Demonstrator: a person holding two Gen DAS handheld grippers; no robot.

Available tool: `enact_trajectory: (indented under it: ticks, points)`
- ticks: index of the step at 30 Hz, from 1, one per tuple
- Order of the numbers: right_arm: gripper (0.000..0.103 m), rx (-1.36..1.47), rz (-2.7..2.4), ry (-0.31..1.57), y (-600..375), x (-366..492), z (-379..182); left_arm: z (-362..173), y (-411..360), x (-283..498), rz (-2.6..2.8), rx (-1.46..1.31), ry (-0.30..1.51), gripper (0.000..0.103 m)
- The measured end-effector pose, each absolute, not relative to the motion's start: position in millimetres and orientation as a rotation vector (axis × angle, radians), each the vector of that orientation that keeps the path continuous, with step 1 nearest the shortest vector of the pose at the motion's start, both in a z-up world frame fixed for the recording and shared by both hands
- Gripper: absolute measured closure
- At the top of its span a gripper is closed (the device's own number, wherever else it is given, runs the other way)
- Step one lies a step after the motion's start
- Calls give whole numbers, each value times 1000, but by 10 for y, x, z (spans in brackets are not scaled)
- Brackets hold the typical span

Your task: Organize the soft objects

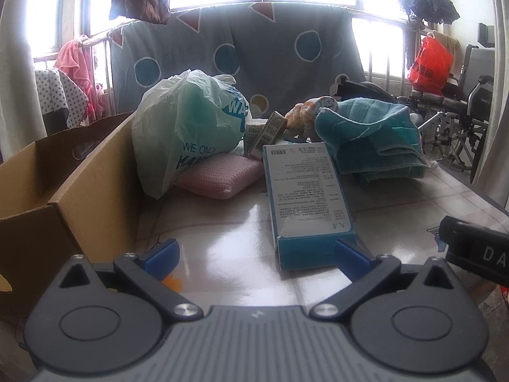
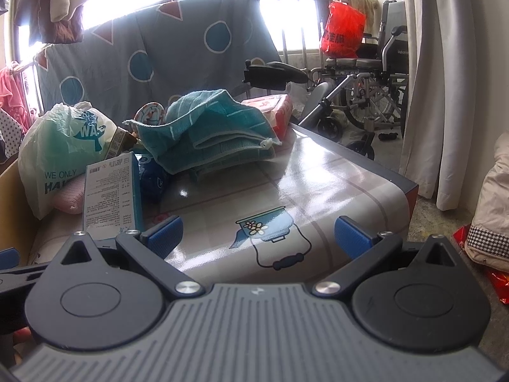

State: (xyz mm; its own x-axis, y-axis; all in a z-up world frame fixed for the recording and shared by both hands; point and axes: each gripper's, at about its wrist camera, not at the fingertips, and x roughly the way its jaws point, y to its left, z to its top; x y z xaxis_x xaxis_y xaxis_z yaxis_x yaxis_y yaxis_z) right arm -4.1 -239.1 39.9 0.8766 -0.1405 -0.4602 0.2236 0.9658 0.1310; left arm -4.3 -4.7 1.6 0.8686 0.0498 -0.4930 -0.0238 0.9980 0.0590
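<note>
A teal folded towel [image 1: 378, 140] [image 2: 216, 133] lies on the table at the back right. A pink sponge pad [image 1: 219, 175] [image 2: 71, 195] lies under a white and green plastic bag [image 1: 187, 127] [image 2: 63, 152]. A small orange and white soft toy [image 1: 305, 113] [image 2: 149, 114] sits behind the towel. My left gripper [image 1: 256, 254] is open and empty, just before a blue box [image 1: 305, 197] [image 2: 111, 191]. My right gripper [image 2: 257, 235] is open and empty over the table's front edge.
An open cardboard box [image 1: 79, 184] stands at the left of the table. A red tissue pack [image 2: 273, 111] and small cartons [image 1: 267, 133] lie at the back. A wheelchair [image 2: 366, 79] stands beyond the table's right edge. A patterned sheet [image 1: 241, 54] hangs behind.
</note>
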Motion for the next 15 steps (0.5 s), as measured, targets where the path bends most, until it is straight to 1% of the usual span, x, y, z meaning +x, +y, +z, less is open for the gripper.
enact_trajectory:
  ticks: [15]
  points:
    - [1,184,-192,464,-2398,-30,392,4,-14,-29,39,32,523,0]
